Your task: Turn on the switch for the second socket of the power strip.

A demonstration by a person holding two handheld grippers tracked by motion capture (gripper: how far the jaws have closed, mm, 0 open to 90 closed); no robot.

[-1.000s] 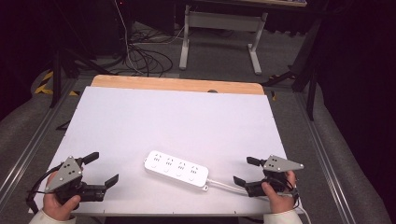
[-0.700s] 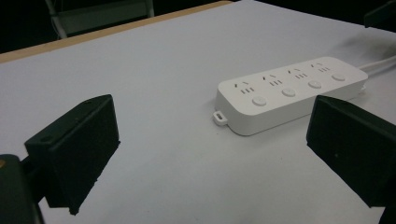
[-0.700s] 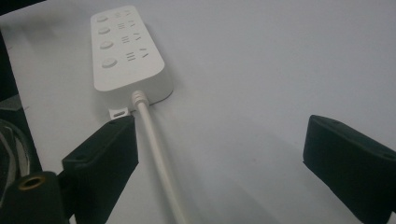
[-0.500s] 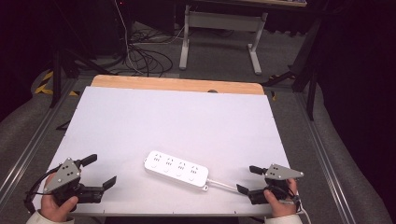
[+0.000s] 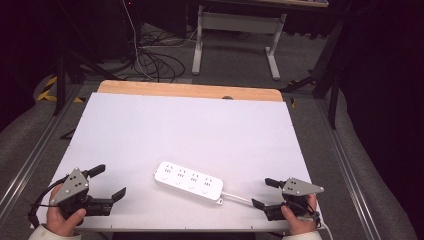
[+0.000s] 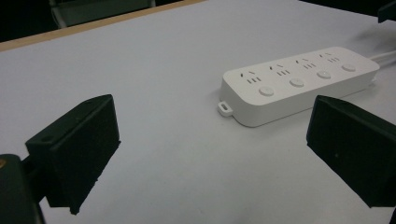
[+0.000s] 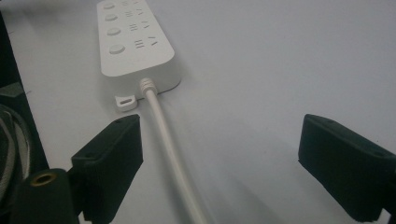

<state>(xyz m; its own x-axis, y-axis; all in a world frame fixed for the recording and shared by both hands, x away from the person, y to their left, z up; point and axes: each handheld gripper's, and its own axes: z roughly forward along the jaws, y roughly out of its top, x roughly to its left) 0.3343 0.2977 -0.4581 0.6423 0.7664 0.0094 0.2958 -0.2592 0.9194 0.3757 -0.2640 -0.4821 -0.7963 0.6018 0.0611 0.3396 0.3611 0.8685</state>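
Right claw (image 5: 264, 193) drawn back toward counter's near edge, jaws spread, left claw (image 5: 110, 181) likewise agape, white rectangular plastic power strip (image 5: 189, 182) between them, untouched

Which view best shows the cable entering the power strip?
The right gripper view: the cable runs up between its open jaws into the power strip at a ribbed collar. The high view shows it as a thin line; the left gripper view catches just a short bit at the strip's far end.
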